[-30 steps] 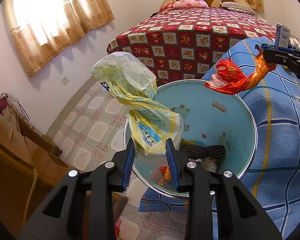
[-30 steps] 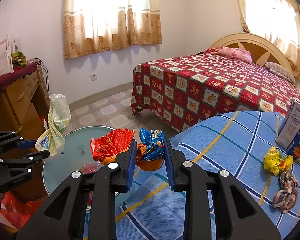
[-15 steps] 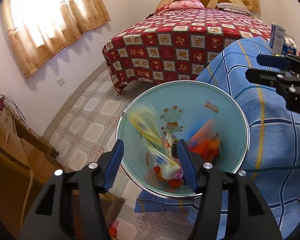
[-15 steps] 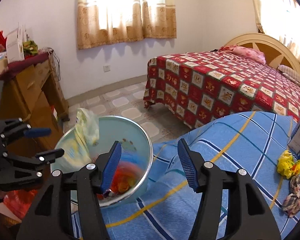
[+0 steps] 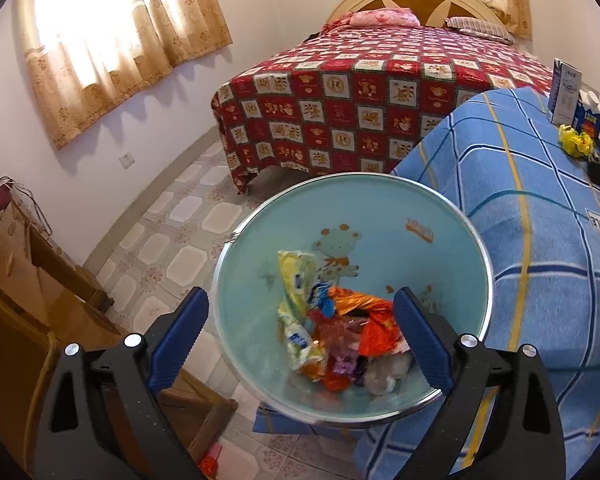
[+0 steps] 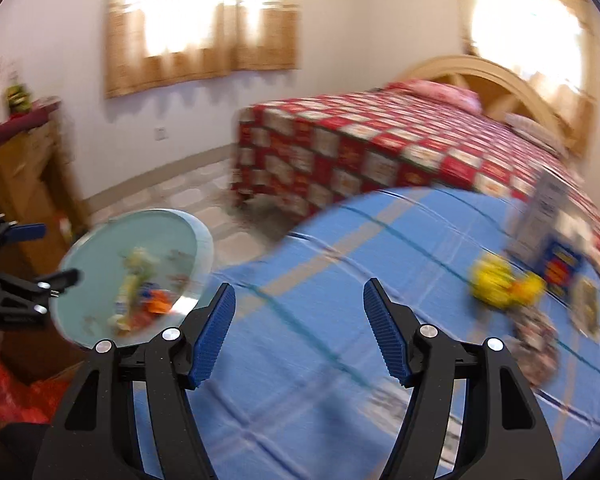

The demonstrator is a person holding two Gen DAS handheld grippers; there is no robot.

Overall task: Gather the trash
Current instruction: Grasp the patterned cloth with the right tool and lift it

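Left tool (image 5: pixel 300 328) hangs over the light-blue trash bin (image 5: pixel 380 208), jaws opening wide, nothing between them. Bin sits against the near-left edge of the blue plaid-covered table (image 5: pixel 540 248). Wrappers piled at bin bottom: yellow-white bag (image 5: pixel 296 300) on the left of the pile, orange foil wrapper (image 5: pixel 374 320) on the right, touching it, a blue scrap between their tops, more crumpled bits under them. Right tool (image 6: pixel 298 332) is over the table, jaws opening, empty, only cloth seen through the gap; this view is motion-blurred. Left on the table, toward its far-right corner: yellow crumpled wrapper (image 6: pixel 504 284), a dark patterned crumpled piece (image 6: pixel 536 336) just in front of it, a white carton (image 6: pixel 540 216) and blue box (image 6: pixel 562 268) standing behind. Bin also shows in the right view at the table's left side, left tool at the frame edge beside it. Red checkered bed (image 5: pixel 360 96) beyond the table.
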